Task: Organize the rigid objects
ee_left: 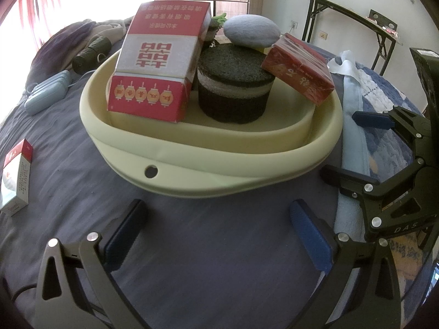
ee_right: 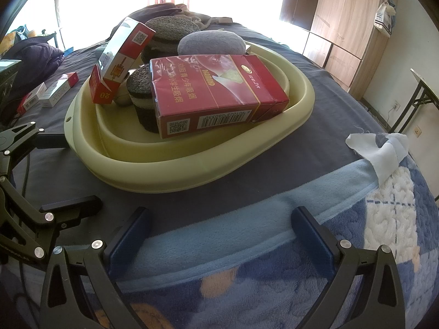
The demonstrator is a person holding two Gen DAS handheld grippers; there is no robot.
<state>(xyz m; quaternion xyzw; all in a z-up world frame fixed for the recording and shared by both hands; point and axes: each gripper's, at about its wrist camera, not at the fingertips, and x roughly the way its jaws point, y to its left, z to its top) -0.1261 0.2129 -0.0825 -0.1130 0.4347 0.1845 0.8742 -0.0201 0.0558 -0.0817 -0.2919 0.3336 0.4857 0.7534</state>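
Observation:
A cream basin (ee_left: 208, 164) sits on the dark bedsheet. Inside it a red-and-white carton (ee_left: 159, 63) leans on a dark round sponge block (ee_left: 233, 87). A grey pebble-shaped cushion (ee_left: 252, 30) lies behind, and a red box (ee_left: 299, 68) rests tilted on the right rim. My left gripper (ee_left: 216, 233) is open and empty just in front of the basin. My right gripper (ee_left: 348, 148) is open beside the basin's right edge. In the right wrist view the red box (ee_right: 216, 96) lies across the basin (ee_right: 192, 170), and my right gripper (ee_right: 219, 230) hangs open over the blue blanket.
A cigarette pack (ee_left: 16, 178) lies on the sheet at far left; more packs (ee_right: 52, 90) show in the right wrist view. A light blue case (ee_left: 46, 93) and a dark roll (ee_left: 90, 52) lie behind. A white cloth (ee_right: 378, 148) lies on the blue fleece blanket (ee_right: 274, 274).

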